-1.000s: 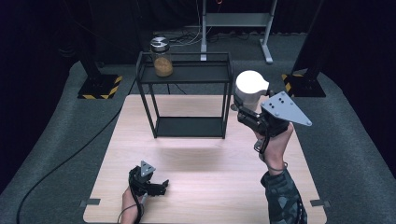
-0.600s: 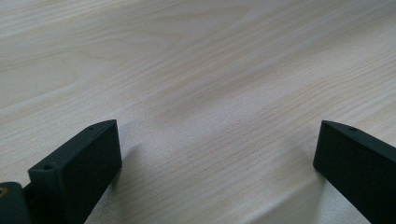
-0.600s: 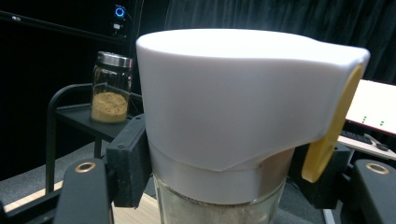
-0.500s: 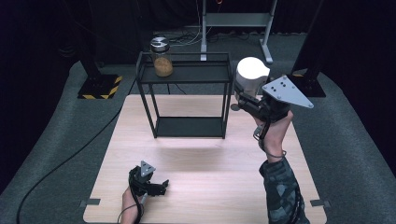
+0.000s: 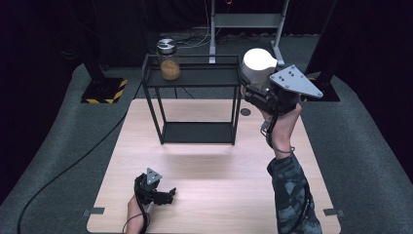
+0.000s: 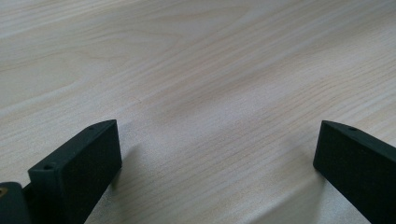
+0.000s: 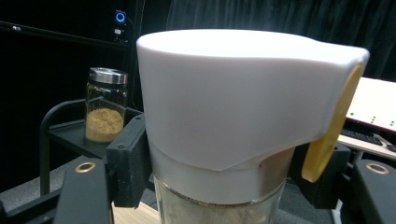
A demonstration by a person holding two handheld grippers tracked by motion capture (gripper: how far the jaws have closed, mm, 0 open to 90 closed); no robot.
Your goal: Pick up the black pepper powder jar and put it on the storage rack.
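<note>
My table (image 5: 204, 161) carries a black shelf rack (image 5: 195, 105) with a metal-lidded jar (image 5: 168, 59) on top. I judge I'm mid-carry: next, lower the white-capped jar (image 5: 258, 66) onto that top shelf, clear of the rail. It hangs upright beside the rack's right end, long axis vertical, spout pointing right in the right gripper view, clamped in my right gripper (image 5: 257, 92). My left gripper (image 5: 165, 195) rests on the table, jaws wide.

Black-curtained lab: wooden table (image 5: 214, 195), stand bases, floor cables.
</note>
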